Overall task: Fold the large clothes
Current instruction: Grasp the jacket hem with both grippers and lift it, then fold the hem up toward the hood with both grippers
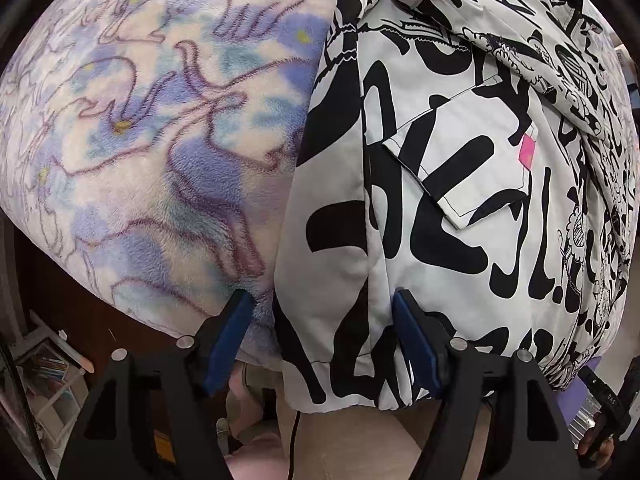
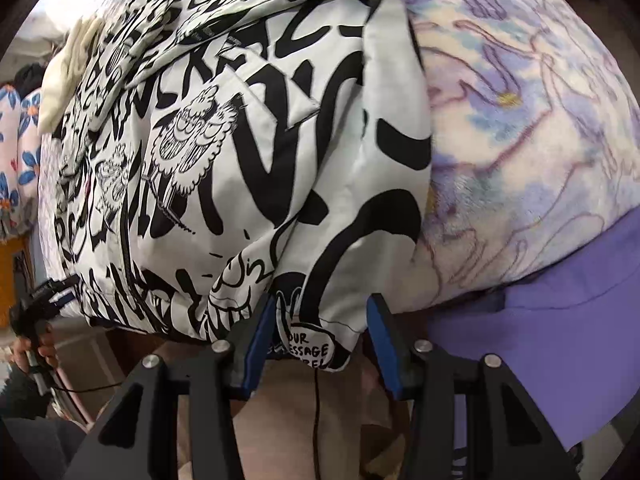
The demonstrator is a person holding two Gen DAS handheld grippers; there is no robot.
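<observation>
In the left wrist view, the black-and-white printed jacket [image 1: 460, 184] is lying across the right half of the frame, over a fleece blanket [image 1: 140, 140] with a purple and blue pattern that is filling the upper left; a flap pocket with a small pink tag [image 1: 528, 151] is sitting in the middle right of the picture. The left gripper [image 1: 322, 312] is standing at the lower centre with its blue pads [image 1: 234, 328] spread apart; the left pad is resting at the blanket edge and the right one is resting on the jacket, and the side edge of the jacket near its hem is lying between them, but the pads are not pressing it together. At the lower right corner a hand [image 1: 596, 450] is holding the other tool.

In the right wrist view, the same jacket [image 2: 248, 152] is covering the left and centre of the frame, and the blanket [image 2: 520, 128] is showing in the upper right, with a plain purple sheet [image 2: 540, 340] below it. The right gripper [image 2: 322, 312] is at the lower centre, its jaws also standing apart; the hem corner of the jacket, with a round printed speech bubble [image 2: 309, 346], is hanging between the pads, and a gap is showing on the right side, so it is not pinching the cloth. At the lower left a hand [image 2: 32, 354] is gripping a black handle.
</observation>
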